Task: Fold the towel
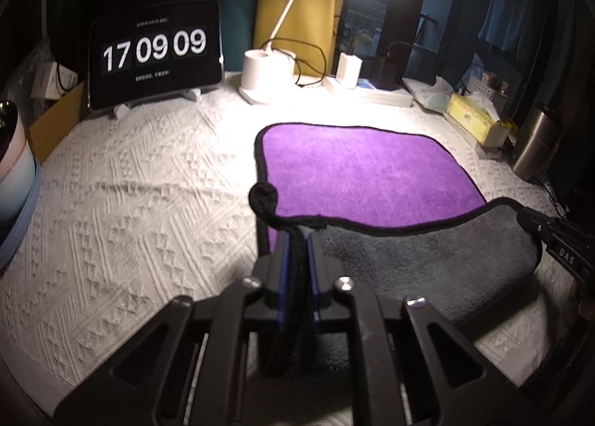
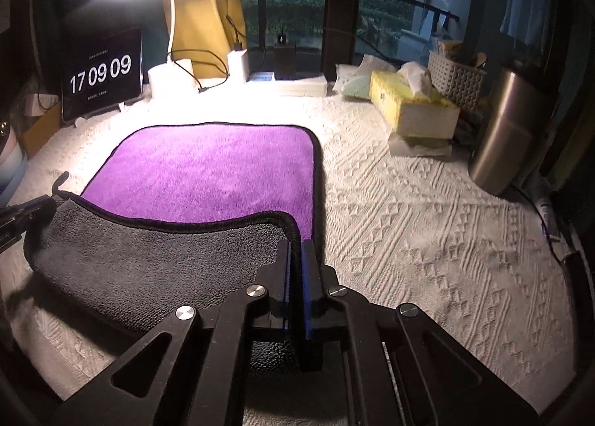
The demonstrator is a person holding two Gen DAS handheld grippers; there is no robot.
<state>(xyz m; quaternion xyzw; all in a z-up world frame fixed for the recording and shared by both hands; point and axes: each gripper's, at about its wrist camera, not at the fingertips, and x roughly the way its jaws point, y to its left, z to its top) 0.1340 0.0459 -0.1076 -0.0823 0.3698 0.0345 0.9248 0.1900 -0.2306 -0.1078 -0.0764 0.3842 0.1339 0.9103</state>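
A towel, purple (image 1: 368,169) on one side and grey on the other with a black hem, lies on the white textured cloth. Its near edge is lifted and turned over, so the grey underside (image 1: 427,262) faces up. My left gripper (image 1: 296,236) is shut on the towel's near left corner. My right gripper (image 2: 295,245) is shut on the near right corner; it also shows at the right edge of the left wrist view (image 1: 535,219). In the right wrist view the purple side (image 2: 212,173) lies flat beyond the raised grey flap (image 2: 148,262).
At the back stand a tablet clock (image 1: 156,54), a white desk lamp (image 1: 260,72), chargers and a yellow tissue box (image 2: 412,106). A steel flask (image 2: 509,128) stands at the right. A pastel container (image 1: 15,173) sits at the left edge.
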